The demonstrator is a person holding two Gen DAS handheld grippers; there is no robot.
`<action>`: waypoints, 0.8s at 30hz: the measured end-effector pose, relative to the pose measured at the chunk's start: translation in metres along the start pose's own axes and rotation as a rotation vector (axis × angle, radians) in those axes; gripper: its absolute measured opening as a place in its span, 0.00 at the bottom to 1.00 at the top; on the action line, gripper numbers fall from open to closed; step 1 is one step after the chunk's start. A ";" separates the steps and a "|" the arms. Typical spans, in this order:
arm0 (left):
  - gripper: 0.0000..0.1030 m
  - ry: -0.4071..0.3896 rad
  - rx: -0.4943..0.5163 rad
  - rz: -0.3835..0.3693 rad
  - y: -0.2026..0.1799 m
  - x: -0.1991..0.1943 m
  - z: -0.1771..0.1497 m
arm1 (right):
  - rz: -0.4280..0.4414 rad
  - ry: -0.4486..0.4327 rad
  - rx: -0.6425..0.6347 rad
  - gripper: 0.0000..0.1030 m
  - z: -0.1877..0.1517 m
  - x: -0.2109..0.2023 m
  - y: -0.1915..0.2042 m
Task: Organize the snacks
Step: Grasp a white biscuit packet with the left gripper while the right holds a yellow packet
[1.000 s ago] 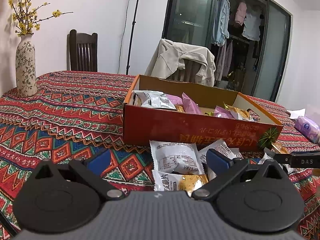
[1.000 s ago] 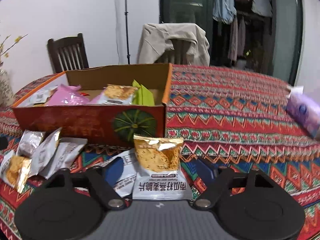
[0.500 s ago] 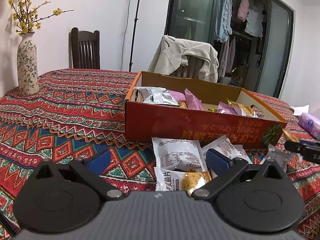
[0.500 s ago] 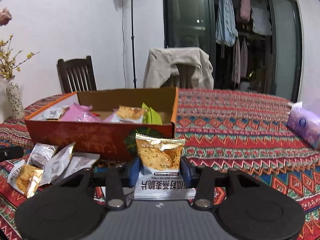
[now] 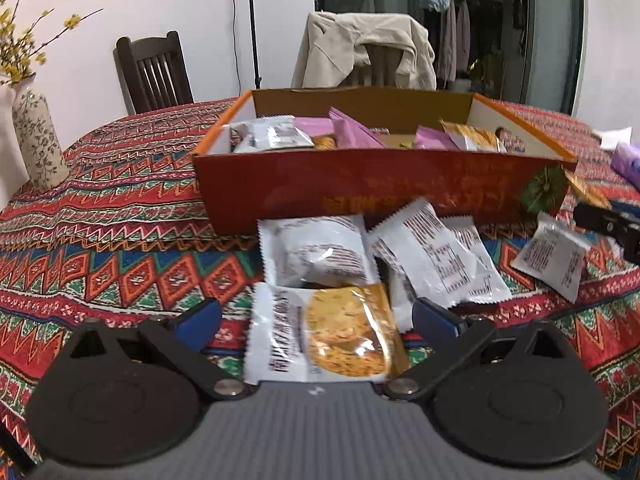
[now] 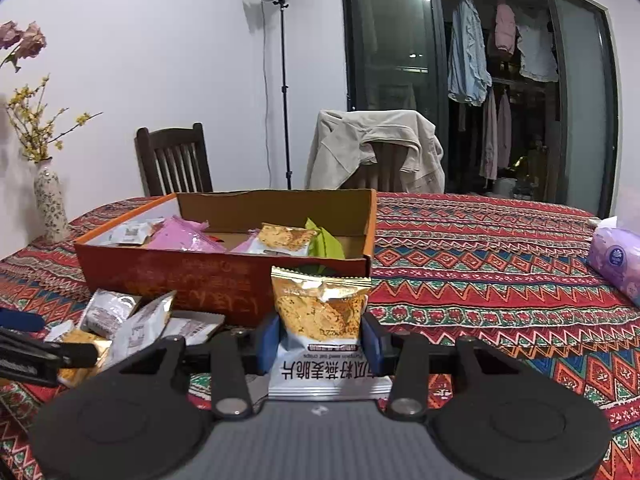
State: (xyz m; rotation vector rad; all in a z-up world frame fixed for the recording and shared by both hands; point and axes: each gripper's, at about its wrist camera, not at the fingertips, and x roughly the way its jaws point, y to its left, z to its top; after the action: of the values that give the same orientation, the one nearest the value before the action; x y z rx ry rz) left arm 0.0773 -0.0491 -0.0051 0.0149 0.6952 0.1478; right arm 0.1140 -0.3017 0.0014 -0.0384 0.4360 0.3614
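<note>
An open orange cardboard box [image 5: 372,188] [image 6: 168,280] holds several snack packets. Loose white packets [image 5: 320,252] lie on the cloth in front of it. My left gripper [image 5: 316,320] is open, low over the table, with a white-and-gold crisp packet [image 5: 324,340] lying between its blue fingers. My right gripper [image 6: 318,340] is shut on a gold-and-white crisp packet [image 6: 320,312] and holds it up in front of the box's near wall. The left gripper's tip shows in the right wrist view [image 6: 24,344].
The table has a red patterned cloth [image 6: 500,272]. A flowered vase [image 5: 36,148] stands at the far left. A purple tissue pack [image 6: 616,256] lies at the right. Two chairs [image 6: 172,160], one draped with a beige jacket [image 6: 380,148], stand behind the table.
My right gripper closed on the gold crisp packet and lifted it off the table. My left gripper moved forward and down, so the white-and-gold packet now lies between its open fingers.
</note>
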 end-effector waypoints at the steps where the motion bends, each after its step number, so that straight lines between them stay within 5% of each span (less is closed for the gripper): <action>1: 1.00 0.008 0.005 0.008 -0.004 0.002 -0.001 | 0.005 -0.005 -0.005 0.42 0.000 -0.001 0.001; 13: 0.98 0.042 -0.056 -0.007 0.002 0.004 -0.007 | 0.028 -0.025 -0.014 0.42 0.000 -0.005 0.003; 24: 0.72 0.001 -0.031 -0.036 0.005 -0.009 -0.014 | 0.020 -0.019 -0.019 0.42 -0.001 -0.006 0.003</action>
State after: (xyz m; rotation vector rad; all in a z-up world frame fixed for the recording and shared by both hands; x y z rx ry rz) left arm 0.0607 -0.0458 -0.0098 -0.0276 0.6938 0.1244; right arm 0.1080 -0.3008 0.0033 -0.0493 0.4141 0.3854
